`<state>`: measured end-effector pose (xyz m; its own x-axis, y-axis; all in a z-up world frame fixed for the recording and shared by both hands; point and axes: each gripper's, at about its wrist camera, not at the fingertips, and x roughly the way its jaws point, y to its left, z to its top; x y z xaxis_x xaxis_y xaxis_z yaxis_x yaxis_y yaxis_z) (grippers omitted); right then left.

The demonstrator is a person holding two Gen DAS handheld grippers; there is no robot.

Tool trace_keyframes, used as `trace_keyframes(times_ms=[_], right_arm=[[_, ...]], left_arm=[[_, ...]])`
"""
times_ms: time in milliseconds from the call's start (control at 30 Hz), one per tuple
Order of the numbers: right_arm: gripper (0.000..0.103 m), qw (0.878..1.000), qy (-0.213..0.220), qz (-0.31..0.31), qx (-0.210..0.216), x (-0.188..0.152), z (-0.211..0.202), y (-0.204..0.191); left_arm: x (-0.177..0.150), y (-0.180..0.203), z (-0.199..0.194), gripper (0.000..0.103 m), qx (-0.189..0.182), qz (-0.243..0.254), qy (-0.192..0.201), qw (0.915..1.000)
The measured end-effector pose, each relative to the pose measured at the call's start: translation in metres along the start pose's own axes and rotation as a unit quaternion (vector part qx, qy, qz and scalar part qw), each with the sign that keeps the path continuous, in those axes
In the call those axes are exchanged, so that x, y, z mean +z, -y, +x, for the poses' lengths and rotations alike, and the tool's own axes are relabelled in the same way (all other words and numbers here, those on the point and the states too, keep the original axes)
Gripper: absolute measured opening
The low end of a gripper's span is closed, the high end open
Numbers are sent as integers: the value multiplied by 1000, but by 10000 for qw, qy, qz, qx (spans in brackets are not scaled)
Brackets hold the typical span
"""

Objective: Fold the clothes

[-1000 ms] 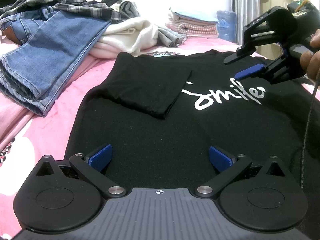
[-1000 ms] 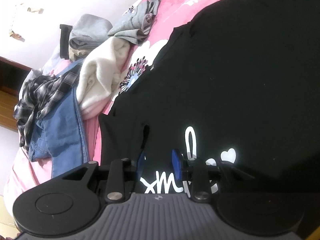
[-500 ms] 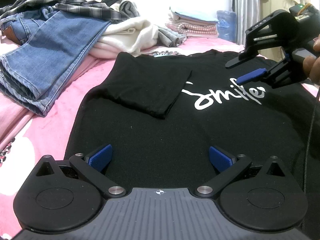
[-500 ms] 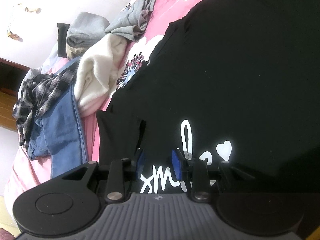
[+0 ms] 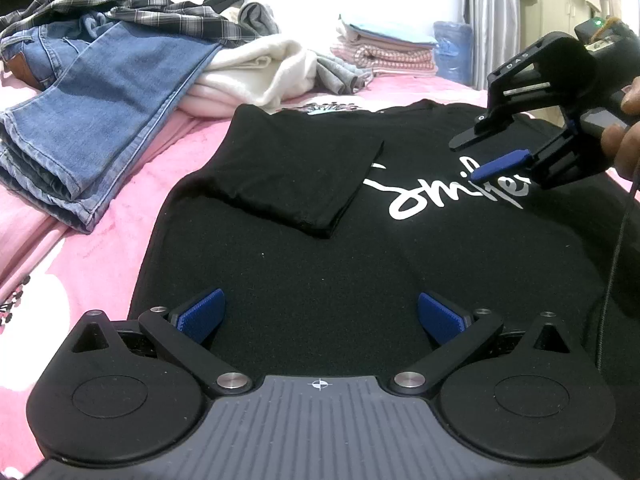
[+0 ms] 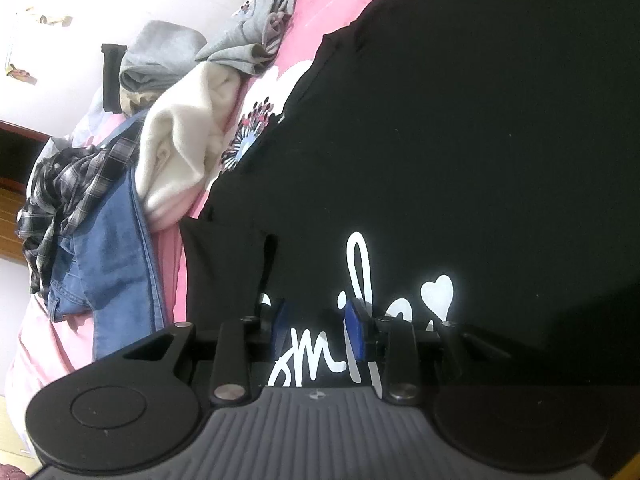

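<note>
A black T-shirt (image 5: pixel 320 264) with white "Smile" lettering (image 5: pixel 416 204) lies spread on the pink bed. Its left sleeve (image 5: pixel 296 176) is folded in over the chest. My left gripper (image 5: pixel 320 316) is open and empty, low over the shirt's lower part. My right gripper (image 5: pixel 476 160) hovers over the lettering at the right, held by a hand. In the right wrist view the right gripper (image 6: pixel 318 328) has a narrow gap between its blue pads and holds nothing, above the shirt (image 6: pixel 460 140) and lettering (image 6: pixel 360 276).
Blue jeans (image 5: pixel 104 112), a plaid shirt (image 5: pixel 120 4) and a cream garment (image 5: pixel 256 72) are piled at the back left. Folded laundry (image 5: pixel 384 52) is stacked at the far side. The pink bedsheet (image 5: pixel 72 264) shows at the left.
My right gripper has shifted slightly across the lettering, toward the shirt's right side and back a little. The left gripper and the shirt have not moved.
</note>
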<state>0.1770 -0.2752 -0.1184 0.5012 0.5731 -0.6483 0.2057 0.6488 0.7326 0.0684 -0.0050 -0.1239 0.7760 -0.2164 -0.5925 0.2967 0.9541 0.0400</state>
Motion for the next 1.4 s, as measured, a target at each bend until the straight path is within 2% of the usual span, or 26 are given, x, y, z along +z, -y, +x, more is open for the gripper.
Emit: trace_keyframes(times_ms=[1267,1400], right_arm=[[36,9998,-37,-130,112,-4,1,-9],[36,9994,3,-326,122,-4,-2,-15]], left_arm=[[0,0,-1,103,4,-2,-13,10000],[0,-1,-1,103,4,-3,-13,10000]])
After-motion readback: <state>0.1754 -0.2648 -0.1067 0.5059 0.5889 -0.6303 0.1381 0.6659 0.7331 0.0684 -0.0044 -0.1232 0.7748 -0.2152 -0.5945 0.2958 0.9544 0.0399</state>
